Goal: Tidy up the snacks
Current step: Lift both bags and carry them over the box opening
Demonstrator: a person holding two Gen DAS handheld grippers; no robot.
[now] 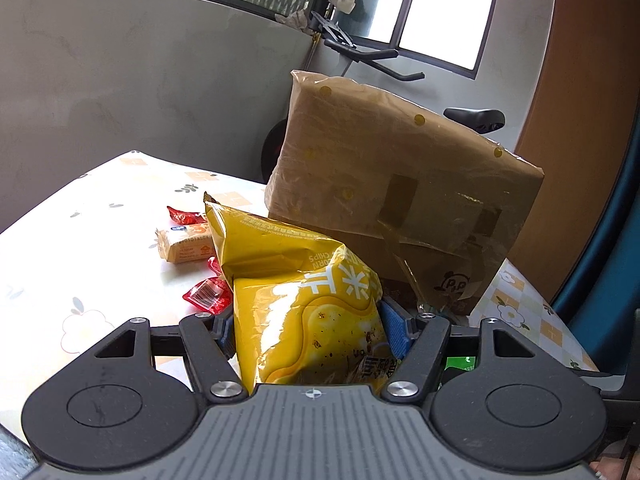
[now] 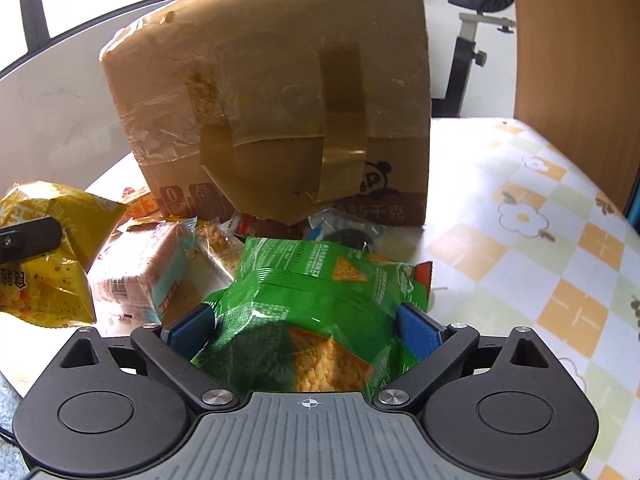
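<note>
In the left wrist view my left gripper (image 1: 308,320) is shut on a yellow chip bag (image 1: 288,264), which sticks out forward between the blue pads. The same yellow bag (image 2: 44,272) shows at the left of the right wrist view with one black finger (image 2: 28,240) on it. A green chip bag (image 2: 312,292) lies on the table between the wide-spread jaws of my right gripper (image 2: 306,312); the pads flank it without squeezing. Behind both bags stands a taped cardboard box (image 2: 280,80).
Small snacks lie by the cardboard box (image 1: 400,180): red candy wrappers (image 1: 208,294), an orange cracker pack (image 1: 184,246), a pink and blue pack (image 2: 140,276). The flowered tablecloth (image 2: 520,240) spreads right. An exercise bike seat (image 1: 476,118) and a wooden panel (image 2: 568,60) stand beyond.
</note>
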